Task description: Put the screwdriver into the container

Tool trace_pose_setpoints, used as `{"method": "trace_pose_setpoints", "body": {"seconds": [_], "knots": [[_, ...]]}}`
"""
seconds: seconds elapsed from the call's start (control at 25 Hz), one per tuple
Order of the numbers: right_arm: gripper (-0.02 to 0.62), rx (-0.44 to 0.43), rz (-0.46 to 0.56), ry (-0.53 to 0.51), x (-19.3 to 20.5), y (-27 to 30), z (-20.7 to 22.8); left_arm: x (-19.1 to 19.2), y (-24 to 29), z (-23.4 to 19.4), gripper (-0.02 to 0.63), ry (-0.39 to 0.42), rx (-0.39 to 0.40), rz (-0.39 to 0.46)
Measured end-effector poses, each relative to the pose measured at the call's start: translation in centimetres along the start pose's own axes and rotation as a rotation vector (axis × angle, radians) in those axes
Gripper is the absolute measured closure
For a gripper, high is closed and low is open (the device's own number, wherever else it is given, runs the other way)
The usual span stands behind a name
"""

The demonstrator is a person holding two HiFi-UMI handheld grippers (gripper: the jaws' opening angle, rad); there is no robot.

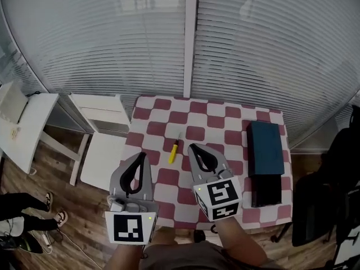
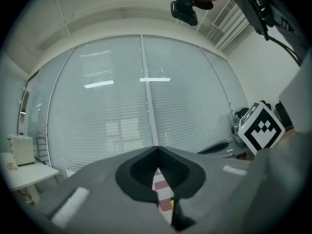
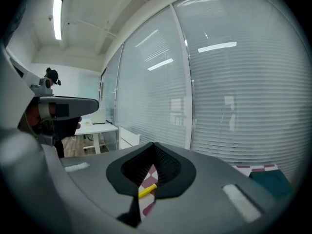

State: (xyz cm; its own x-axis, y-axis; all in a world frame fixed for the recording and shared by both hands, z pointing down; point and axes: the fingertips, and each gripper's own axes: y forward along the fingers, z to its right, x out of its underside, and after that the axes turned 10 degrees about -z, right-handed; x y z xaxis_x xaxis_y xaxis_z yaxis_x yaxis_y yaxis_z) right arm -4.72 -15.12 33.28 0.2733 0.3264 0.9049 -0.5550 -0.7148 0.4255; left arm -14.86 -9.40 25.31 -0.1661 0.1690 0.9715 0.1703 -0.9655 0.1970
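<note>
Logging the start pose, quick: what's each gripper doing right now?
Left gripper: shut, holding nothing.
Right gripper: shut, holding nothing; the screwdriver lies untouched.

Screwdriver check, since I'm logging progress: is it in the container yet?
No, the screwdriver lies on the checkered table, well to the left of the container.

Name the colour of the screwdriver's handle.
The screwdriver handle is yellow; the head view shows it best.

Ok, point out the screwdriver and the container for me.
screwdriver (image 1: 174, 152), head view, on its yellow handle.
container (image 1: 266, 148), head view, on its teal top face.
</note>
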Motion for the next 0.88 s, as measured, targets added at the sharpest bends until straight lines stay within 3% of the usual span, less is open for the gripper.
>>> {"method": "trace_pose_setpoints", "body": {"seconds": [0.52,0.88], "knots": [[0.563,0.031,-0.229,0.111,6.4,9.1,-0.6,6.0,6.5,-4.7,0.605,-0.077,0.113,-0.142],[0.459,0.041,-0.427,0.222,14.0,13.3,-1.1,9.7,10.5,-6.4,0.605,-0.096,0.175,-0.19]]}}
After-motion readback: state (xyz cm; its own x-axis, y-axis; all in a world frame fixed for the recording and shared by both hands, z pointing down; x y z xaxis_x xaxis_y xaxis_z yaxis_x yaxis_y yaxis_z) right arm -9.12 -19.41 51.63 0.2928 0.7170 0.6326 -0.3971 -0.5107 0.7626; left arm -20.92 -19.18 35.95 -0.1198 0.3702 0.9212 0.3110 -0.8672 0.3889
